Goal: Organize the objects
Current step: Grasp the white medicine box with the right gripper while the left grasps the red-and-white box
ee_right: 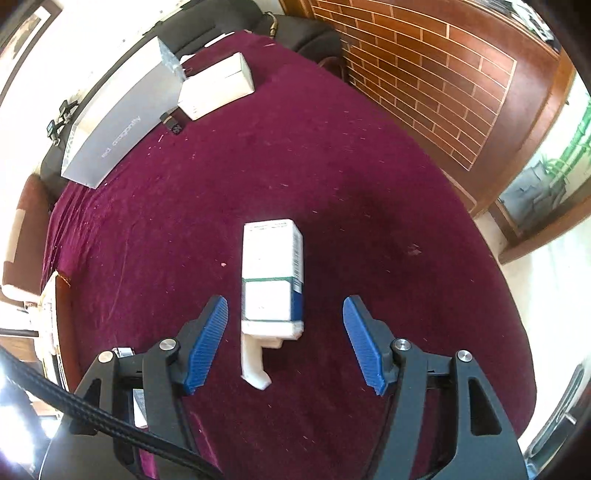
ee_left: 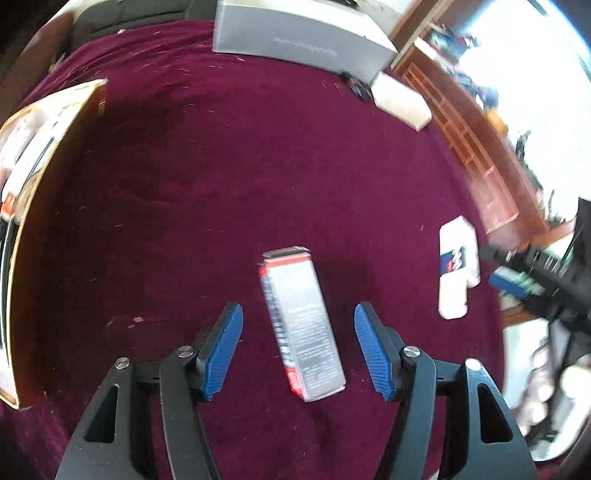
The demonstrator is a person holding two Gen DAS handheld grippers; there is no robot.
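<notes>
A grey and red carton (ee_left: 301,325) lies flat on the maroon tablecloth (ee_left: 221,166), between the spread blue fingers of my left gripper (ee_left: 297,325), which is open and not touching it. A white and blue carton (ee_right: 271,275) with an open flap toward me lies between the fingers of my right gripper (ee_right: 284,317), which is open and clear of it. That same white carton shows in the left wrist view (ee_left: 458,271), with the right gripper's blue pad (ee_left: 511,282) beside it.
A large grey box (ee_left: 295,33) and a white box (ee_left: 400,99) sit at the far edge, a small dark object (ee_left: 356,86) between them. They also show in the right wrist view: grey box (ee_right: 118,114), white box (ee_right: 218,86). A brown-edged box (ee_left: 40,206) stands at the left. A brick-pattern wooden panel (ee_right: 424,81) is beyond the table.
</notes>
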